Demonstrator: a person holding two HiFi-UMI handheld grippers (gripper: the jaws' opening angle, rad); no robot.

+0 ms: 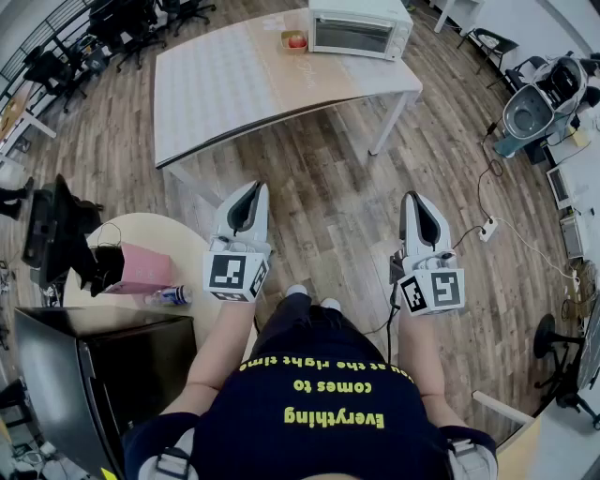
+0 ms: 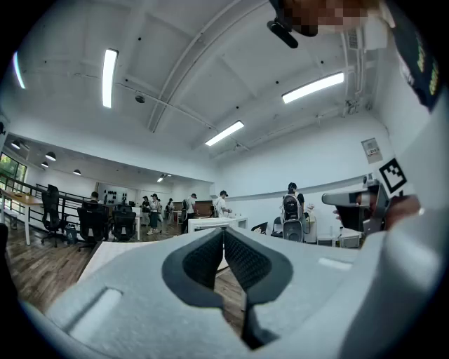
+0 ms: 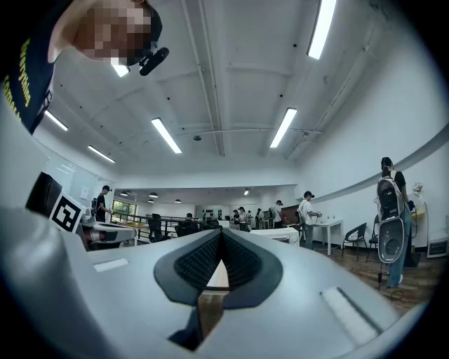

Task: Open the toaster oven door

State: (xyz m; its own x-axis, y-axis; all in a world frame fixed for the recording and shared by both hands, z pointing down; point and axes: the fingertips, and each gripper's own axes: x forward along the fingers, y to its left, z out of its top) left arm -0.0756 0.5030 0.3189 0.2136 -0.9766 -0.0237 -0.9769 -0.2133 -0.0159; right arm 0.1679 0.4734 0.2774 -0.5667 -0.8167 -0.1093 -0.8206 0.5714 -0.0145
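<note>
A white toaster oven [image 1: 359,27] stands at the far right corner of a long white table [image 1: 234,84], its glass door closed. Both grippers hang well short of the table, over the wooden floor. My left gripper [image 1: 251,192] points toward the table with its jaws closed together and nothing between them. My right gripper [image 1: 413,201] is likewise shut and empty. In the left gripper view the tips [image 2: 224,231] meet; in the right gripper view the tips [image 3: 222,233] meet too, aimed level across the room.
A small tray with a red fruit [image 1: 294,40] sits left of the oven. A round table [image 1: 169,246] with a pink bag [image 1: 141,269] is at my left, beside a black cabinet [image 1: 94,361]. Cables and a power strip [image 1: 487,228] lie on the floor at right.
</note>
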